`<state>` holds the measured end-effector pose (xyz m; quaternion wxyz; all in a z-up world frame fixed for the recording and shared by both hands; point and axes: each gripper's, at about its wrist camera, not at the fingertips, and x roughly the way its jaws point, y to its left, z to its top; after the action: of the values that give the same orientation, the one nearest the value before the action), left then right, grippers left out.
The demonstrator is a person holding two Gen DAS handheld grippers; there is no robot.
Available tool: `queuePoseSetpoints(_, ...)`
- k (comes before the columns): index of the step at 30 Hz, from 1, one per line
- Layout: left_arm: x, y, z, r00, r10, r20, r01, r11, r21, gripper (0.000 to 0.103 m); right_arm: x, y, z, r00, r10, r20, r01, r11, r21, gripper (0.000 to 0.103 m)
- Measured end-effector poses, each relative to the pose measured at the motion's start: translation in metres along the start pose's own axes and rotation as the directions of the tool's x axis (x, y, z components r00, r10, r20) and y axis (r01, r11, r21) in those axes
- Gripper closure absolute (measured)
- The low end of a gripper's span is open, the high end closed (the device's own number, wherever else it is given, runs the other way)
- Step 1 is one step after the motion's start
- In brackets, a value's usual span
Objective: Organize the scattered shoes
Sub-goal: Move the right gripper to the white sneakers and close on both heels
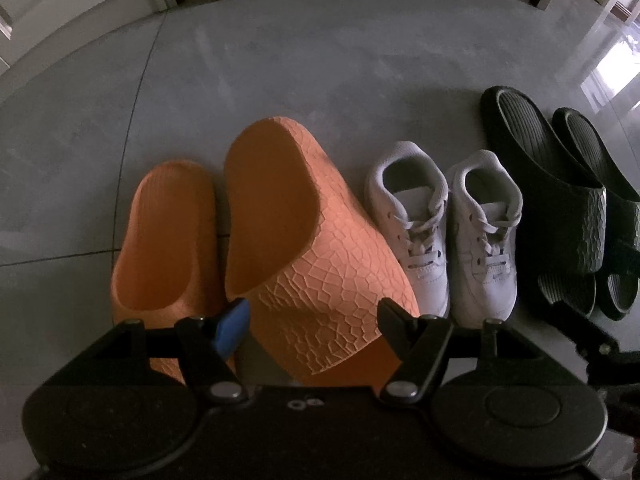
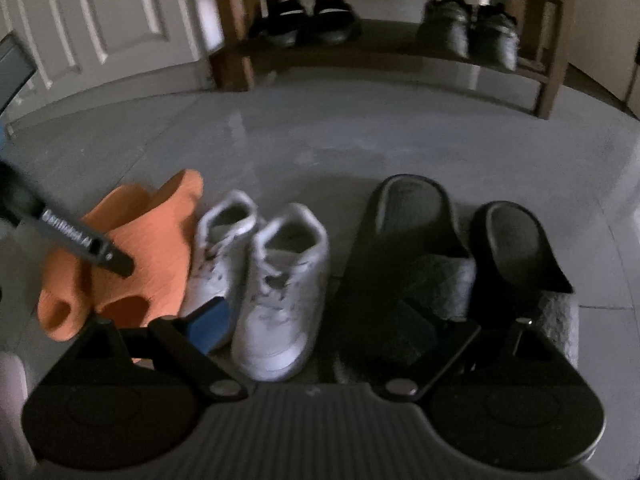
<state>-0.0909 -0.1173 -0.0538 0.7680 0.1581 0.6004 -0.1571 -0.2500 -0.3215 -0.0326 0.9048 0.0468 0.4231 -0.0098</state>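
In the left wrist view my left gripper (image 1: 312,320) stands with its fingers on either side of the toe strap of an orange slide (image 1: 316,248), which is tilted up on its side. A second orange slide (image 1: 168,240) lies flat to its left. A pair of small white sneakers (image 1: 444,232) and a pair of black slides (image 1: 560,208) stand in a row to the right. In the right wrist view my right gripper (image 2: 340,332) is open and empty above the white sneakers (image 2: 276,280) and black slides (image 2: 420,256); the orange slides (image 2: 132,256) are at left.
A wooden shoe rack (image 2: 384,48) stands at the back against the wall, holding dark pairs of shoes (image 2: 304,20). A white panelled door (image 2: 100,20) is at the back left. Grey tiled floor (image 2: 320,140) lies between the rack and the row of shoes.
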Motion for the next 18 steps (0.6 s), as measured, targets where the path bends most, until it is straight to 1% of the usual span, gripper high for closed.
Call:
queuePoseSetpoints(6, 0.004, 0.001, -0.001, 1.0, -0.008, -0.009, 0.008, 1.0, -0.007, 0.033, 0.003, 0.002, 0.001, 1.0, 0.016, -0.014, -0.016, 1.0, 0.006, 0.01)
queuePoseSetpoints(11, 0.002, 0.003, 0.0, 1.0, -0.011, -0.004, 0.011, 1.0, -0.003, 0.033, 0.001, 0.003, 0.006, 0.999, 0.036, 0.012, -0.036, 0.999, 0.024, 0.01)
queuePoseSetpoints(13, 0.0, 0.004, 0.001, 1.0, -0.009, 0.004, 0.009, 1.0, -0.001, 0.033, 0.008, 0.004, 0.018, 0.999, 0.041, 0.006, -0.042, 0.996, 0.084, 0.01)
queuePoseSetpoints(18, -0.003, 0.011, 0.006, 1.0, -0.008, 0.027, 0.008, 1.0, -0.013, 0.033, 0.033, 0.02, 0.051, 0.999, 0.03, -0.016, -0.028, 0.987, 0.156, 0.011)
